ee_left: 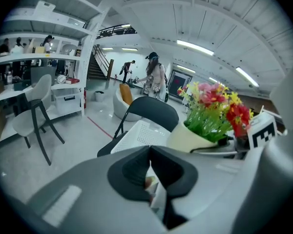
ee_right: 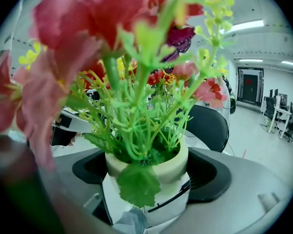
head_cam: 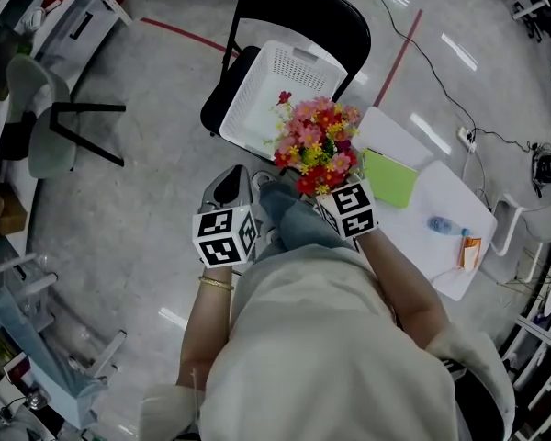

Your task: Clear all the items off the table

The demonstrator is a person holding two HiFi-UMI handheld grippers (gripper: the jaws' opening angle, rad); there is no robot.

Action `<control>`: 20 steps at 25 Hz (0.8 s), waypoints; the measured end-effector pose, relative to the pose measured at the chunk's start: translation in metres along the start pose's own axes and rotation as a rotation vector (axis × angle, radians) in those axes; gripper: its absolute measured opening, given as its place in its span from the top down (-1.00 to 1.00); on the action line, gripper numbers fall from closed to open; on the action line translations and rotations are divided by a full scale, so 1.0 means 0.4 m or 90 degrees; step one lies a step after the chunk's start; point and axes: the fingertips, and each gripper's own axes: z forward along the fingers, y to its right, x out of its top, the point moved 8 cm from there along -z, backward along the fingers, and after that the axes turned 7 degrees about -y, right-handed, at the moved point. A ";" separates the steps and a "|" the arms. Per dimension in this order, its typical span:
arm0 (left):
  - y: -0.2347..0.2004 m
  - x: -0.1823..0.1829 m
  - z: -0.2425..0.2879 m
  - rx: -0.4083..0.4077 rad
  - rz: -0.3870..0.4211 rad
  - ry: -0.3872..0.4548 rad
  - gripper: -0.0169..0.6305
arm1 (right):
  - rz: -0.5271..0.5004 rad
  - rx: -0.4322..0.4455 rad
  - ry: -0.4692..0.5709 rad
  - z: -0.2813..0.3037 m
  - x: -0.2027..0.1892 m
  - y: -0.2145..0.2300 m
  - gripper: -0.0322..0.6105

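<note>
A cream pot of red, pink and yellow artificial flowers (head_cam: pixel 317 141) hangs in front of me, with my right gripper (head_cam: pixel 316 186) shut on it. In the right gripper view the pot (ee_right: pixel 146 172) sits squeezed between the dark pads (ee_right: pixel 212 177), and the blooms (ee_right: pixel 112 43) fill most of the picture. My left gripper (head_cam: pixel 231 186) is shut and empty, low at the left beside the pot. Its closed jaws (ee_left: pixel 150 151) point toward the white basket (ee_left: pixel 141 133). The pot (ee_left: pixel 188 138) shows to its right.
The white perforated basket (head_cam: pixel 280 85) rests on a black folding chair (head_cam: pixel 298 7) just beyond the flowers. At the right, a white table (head_cam: pixel 441 191) carries a green notebook (head_cam: pixel 389 178), a small bottle (head_cam: pixel 444 225) and an orange item (head_cam: pixel 469 251). A grey chair (head_cam: pixel 50 118) stands far left.
</note>
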 end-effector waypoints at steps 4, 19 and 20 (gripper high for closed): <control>-0.026 0.027 0.052 0.000 -0.003 -0.013 0.92 | -0.004 0.009 -0.012 0.066 0.016 0.021 -0.61; -0.113 0.072 0.217 -0.005 -0.004 -0.059 0.92 | -0.017 0.039 -0.054 0.308 0.008 0.061 -0.61; -0.118 0.071 0.227 -0.005 -0.006 -0.060 0.92 | -0.017 0.041 -0.056 0.324 0.003 0.063 -0.61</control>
